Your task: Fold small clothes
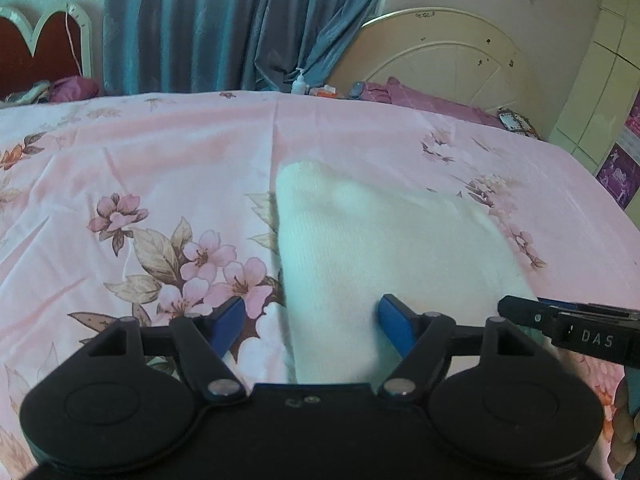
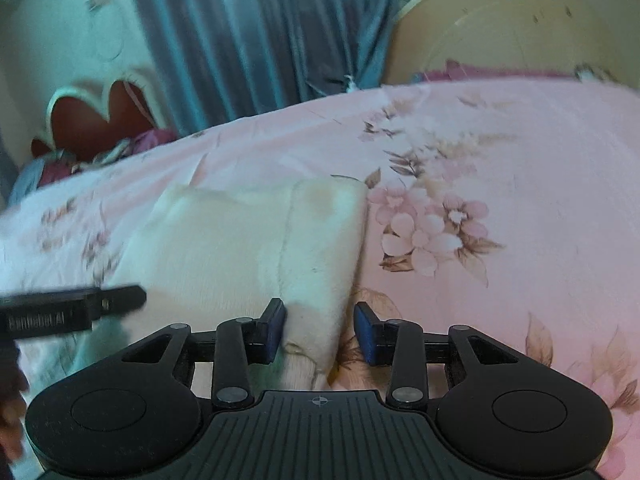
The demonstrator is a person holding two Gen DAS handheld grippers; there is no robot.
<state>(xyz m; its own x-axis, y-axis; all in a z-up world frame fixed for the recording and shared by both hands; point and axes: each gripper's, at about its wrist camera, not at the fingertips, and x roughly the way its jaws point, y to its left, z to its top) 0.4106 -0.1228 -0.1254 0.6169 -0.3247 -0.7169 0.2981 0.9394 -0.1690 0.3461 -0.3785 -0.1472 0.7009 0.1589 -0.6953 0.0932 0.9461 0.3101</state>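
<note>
A white knitted garment (image 1: 360,248) is lying on the pink floral bedsheet (image 1: 140,152) of the bed, its near end running down between both tools. The left hand-held gripper (image 1: 312,324) is standing wide, its blue pads straddling the cloth's near edge without pressing it. The right hand-held gripper (image 2: 320,330) is sitting narrower, its left pad touching the fabric, its right pad clear of it. Only the left view is showing a pump bottle (image 1: 299,82) by the blue curtain (image 1: 200,20); the right view, blurred, is showing the garment's seam. Both tools are pointing downward at the bed.
</note>
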